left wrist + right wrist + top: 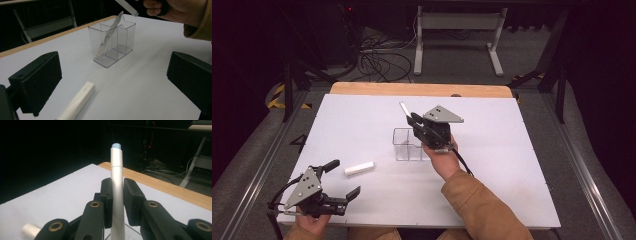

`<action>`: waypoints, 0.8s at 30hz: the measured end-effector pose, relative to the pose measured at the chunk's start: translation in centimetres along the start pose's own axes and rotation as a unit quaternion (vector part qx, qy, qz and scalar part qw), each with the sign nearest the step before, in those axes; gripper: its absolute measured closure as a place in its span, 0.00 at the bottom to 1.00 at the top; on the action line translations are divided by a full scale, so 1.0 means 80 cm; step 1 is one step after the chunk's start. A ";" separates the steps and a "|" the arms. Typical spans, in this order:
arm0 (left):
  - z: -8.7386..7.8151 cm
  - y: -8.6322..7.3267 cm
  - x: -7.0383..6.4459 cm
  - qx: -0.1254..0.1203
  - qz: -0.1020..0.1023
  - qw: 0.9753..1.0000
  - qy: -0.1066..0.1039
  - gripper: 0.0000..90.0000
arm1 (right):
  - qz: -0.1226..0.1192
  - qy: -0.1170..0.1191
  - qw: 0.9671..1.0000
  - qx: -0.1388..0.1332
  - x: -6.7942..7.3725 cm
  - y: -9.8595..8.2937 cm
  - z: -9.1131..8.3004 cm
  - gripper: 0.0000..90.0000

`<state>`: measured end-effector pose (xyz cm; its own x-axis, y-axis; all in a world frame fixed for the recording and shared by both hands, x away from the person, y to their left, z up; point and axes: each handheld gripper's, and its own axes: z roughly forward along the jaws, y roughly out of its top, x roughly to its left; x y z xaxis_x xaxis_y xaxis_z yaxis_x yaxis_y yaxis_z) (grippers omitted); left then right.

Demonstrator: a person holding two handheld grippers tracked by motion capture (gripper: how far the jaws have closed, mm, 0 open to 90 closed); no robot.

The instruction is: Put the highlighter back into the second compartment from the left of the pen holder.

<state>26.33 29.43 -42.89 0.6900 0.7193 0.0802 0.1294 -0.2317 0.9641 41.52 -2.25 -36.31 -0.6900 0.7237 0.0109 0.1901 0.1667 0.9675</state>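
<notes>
A clear plastic box (408, 145) with several compartments stands at the middle of the white table. In the left gripper view a translucent pen-like stick (109, 36) leans in the end compartment of the clear box (125, 37). My right gripper (411, 119) hovers just above the box's far side, shut on a white pen (403, 108). The right gripper view shows this pen (117, 180) upright between the jaws, its pale blue tip (116, 145) on top. A white capped pen (360, 168) lies flat on the table. My left gripper (343, 180) stands wide open just in front of it.
A wooden strip (422, 89) runs along the table's far edge. Beyond it are a white desk frame (457, 30) and loose cables (379, 62) on the floor. Bare white table surface (507, 150) stretches to the right of the box.
</notes>
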 end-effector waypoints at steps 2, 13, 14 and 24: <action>0.000 0.000 0.000 0.000 0.000 1.000 0.000 0.00 | 0.000 0.000 1.000 -0.001 0.000 0.000 0.004 0.87; 0.000 0.000 0.000 -0.002 -0.001 1.000 0.000 0.00 | 0.002 -0.005 1.000 0.002 -0.003 -0.005 0.021 0.87; 0.000 0.000 0.000 -0.001 0.000 1.000 0.000 0.00 | 0.003 -0.005 1.000 0.003 -0.003 -0.005 0.022 0.87; 0.000 -0.001 0.000 -0.002 -0.001 1.000 0.000 0.01 | -0.001 -0.006 1.000 0.004 -0.001 -0.013 0.037 0.87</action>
<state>26.35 29.46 -42.93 0.6901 0.7196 0.0776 0.1289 -0.2277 0.9652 43.43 -0.50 -38.08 -0.6823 0.7310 0.0067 0.1953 0.1735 0.9653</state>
